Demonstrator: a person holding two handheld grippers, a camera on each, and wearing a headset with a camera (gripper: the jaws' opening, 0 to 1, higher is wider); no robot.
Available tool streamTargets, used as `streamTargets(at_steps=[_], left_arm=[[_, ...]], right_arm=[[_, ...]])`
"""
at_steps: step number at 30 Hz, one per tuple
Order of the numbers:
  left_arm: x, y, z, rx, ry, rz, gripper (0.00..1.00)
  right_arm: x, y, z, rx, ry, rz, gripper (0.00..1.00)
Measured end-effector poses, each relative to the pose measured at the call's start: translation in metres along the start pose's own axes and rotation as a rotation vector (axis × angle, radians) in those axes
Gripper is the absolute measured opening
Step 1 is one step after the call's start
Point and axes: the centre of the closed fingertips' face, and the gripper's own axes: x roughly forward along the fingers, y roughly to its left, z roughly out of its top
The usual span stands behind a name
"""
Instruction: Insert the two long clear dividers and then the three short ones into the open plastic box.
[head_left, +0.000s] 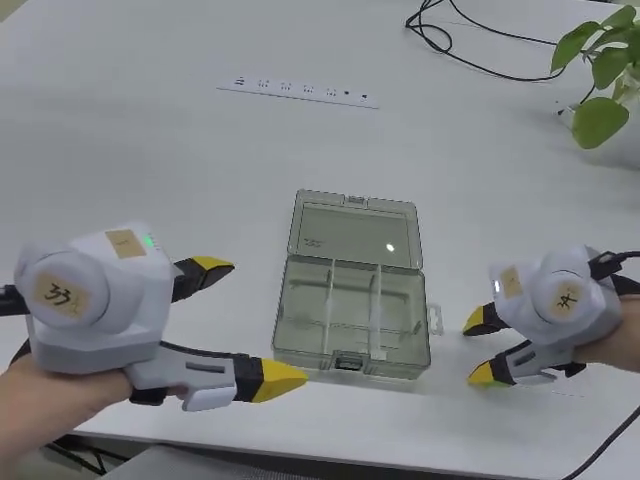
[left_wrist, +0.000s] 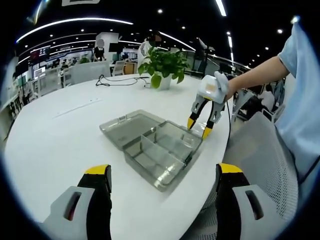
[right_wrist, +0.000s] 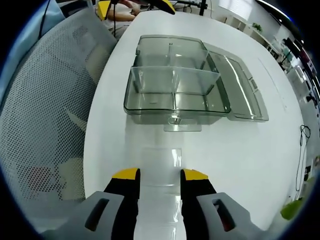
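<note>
The smoky clear plastic box (head_left: 300, 350) sat open in the middle of the white table (head_left: 150, 150), lid laid flat away from the person. Clear upright partitions (right_wrist: 175, 80) already stood inside, at least 2, though I couldn't count them for sure.

The left gripper (head_left: 243, 322) hung released to the box's left, jaws spread wide and empty. The right gripper (head_left: 485, 346) waited just off the box's right end, jaws partly parted. A flat clear plastic strip (right_wrist: 161, 165) ran between them toward the box. Whether it was pinched or merely lying on the table under them, I couldn't tell.

To my eye a short divider was the piece in hand. The move wanted the strip stood on edge, squared to the wall grooves and pressed straight down. Any tilt would likely jam it against the standing partitions. The left gripper could have braced the near wall so the light box didn't skate.

The right gripper view picked out the strip's edges, while from the head view I couldn't make it out against the white top. The head view gave the compartment layout from above. The left gripper view caught the right gripper's yellow tips close by the box's far corner.
</note>
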Motion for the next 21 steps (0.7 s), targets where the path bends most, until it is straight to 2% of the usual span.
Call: streamTargets(at_steps=[5,12,15,21], left_arm=[[0.000,-0.002,-0.002,-0.008,-0.007,-0.004,0.87],[0.000,-0.004,-0.003,-0.023,-0.011,-0.011,0.87],[0.001,-0.004,-0.001,-0.034,-0.019,-0.012,0.87],[0.007,-0.007,0.005,-0.065,-0.033,-0.029,0.87]], right_arm=[[-0.001,-0.001,0.000,0.053,-0.007,-0.020,0.32],[-0.004,-0.002,-0.001,0.085,-0.013,-0.053,0.32],[-0.008,-0.006,0.000,0.124,-0.036,-0.087,0.32],[-0.023,-0.010,0.001,0.156,-0.067,-0.147,0.32]])
